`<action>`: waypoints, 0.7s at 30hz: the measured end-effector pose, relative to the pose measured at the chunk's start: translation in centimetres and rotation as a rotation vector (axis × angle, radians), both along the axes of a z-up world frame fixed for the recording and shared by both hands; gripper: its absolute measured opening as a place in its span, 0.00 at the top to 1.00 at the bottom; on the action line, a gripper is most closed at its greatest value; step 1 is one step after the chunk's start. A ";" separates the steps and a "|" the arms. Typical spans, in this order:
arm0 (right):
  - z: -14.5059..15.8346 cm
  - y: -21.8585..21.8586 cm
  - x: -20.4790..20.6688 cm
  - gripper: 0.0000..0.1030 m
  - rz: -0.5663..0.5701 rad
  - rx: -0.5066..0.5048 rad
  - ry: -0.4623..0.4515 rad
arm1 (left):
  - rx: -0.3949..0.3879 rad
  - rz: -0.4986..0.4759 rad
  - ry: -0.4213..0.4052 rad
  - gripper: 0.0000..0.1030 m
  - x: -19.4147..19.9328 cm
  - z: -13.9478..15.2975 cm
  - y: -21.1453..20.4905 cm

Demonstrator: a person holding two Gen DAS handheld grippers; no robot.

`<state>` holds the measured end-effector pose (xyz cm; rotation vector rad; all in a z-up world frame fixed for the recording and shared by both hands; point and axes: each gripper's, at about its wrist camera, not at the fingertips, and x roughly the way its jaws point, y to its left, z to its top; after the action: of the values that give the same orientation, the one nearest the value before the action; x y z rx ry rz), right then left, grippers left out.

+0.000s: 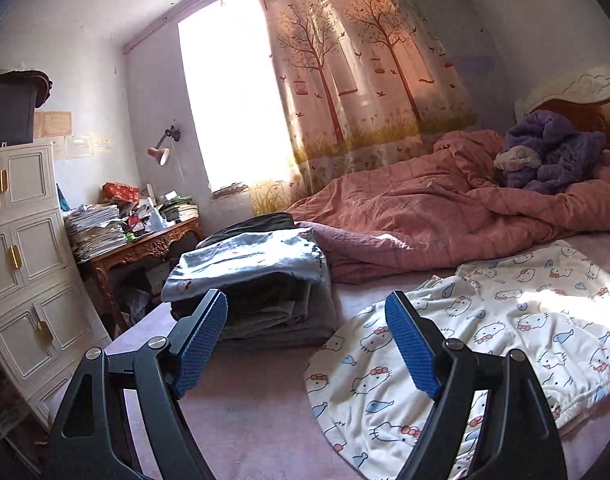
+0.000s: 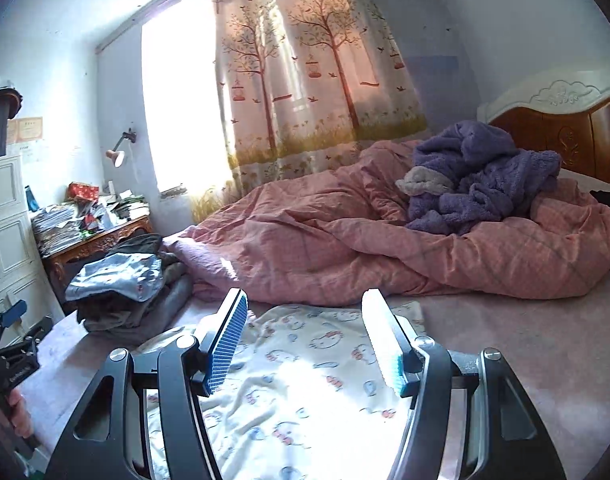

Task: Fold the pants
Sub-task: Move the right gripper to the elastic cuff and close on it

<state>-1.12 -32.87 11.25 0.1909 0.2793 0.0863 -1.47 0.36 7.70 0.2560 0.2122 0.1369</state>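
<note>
Your right gripper hangs above the white cartoon-print pants, its blue pads apart and nothing between them. The pants lie flat on the pink bed sheet. To the left you see a stack of folded clothes. Behind lies a crumpled pink quilt with a purple fleece garment on it. At the left edge, your left gripper is partly visible.

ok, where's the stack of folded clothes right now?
The stack of folded clothes sits at the bed's left edge in both views, between the cluttered desk and the cat-print pants, below the pink quilt.
</note>
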 end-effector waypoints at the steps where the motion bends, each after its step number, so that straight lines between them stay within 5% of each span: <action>1: 0.1 1.1 -0.7 0.40 0.019 -0.005 -0.004 | -0.017 0.003 -0.004 0.22 -0.4 -0.4 0.7; 9: -1.4 8.1 -2.9 0.40 0.078 -0.091 0.027 | -0.073 0.006 0.028 0.22 -1.4 -3.7 4.2; 21: -10.1 17.0 -1.9 0.42 0.310 -0.250 0.273 | -0.170 0.071 0.118 0.22 -0.8 -8.4 8.9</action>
<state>-3.00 -15.85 1.14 -0.0926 0.5873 0.3324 -2.28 9.26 -0.71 0.0877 0.3486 0.1735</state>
